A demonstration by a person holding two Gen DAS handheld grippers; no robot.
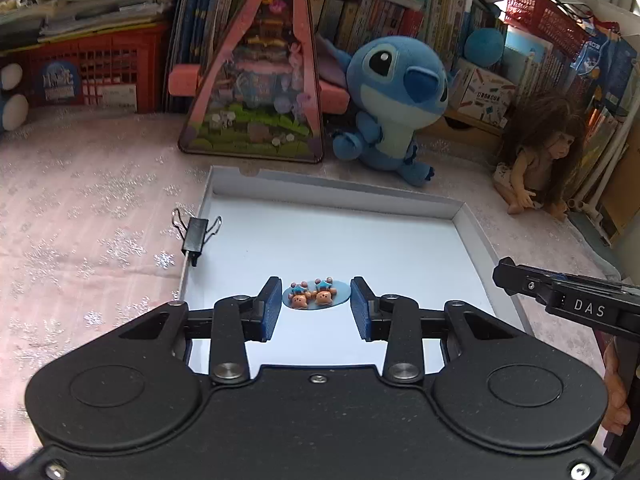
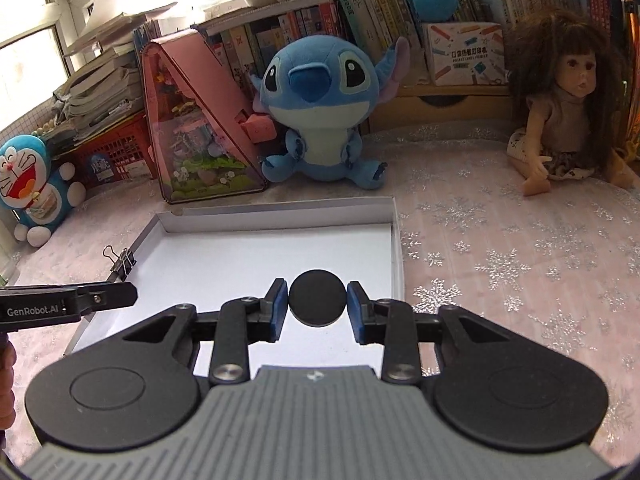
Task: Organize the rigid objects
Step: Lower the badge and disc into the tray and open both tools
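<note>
A shallow white box (image 1: 472, 220) lies on the pink tablecloth; it also shows in the right wrist view (image 2: 396, 240). In the left wrist view a small blue disc with two bear figures (image 1: 316, 295) lies flat on the box floor between the blue pads of my left gripper (image 1: 316, 306). The pads stand beside the disc edges; I cannot tell whether they press it. In the right wrist view my right gripper (image 2: 318, 304) holds a black round disc (image 2: 318, 298) upright by its edges above the box. A black binder clip (image 1: 195, 236) is clipped on the box's left wall.
A blue plush toy (image 1: 394, 96), a pink triangular diorama case (image 1: 260, 76) and a long-haired doll (image 2: 568, 100) stand behind the box. A Doraemon plush (image 2: 32, 184), red crates and bookshelves line the back. Snowflake cloth lies to the right of the box.
</note>
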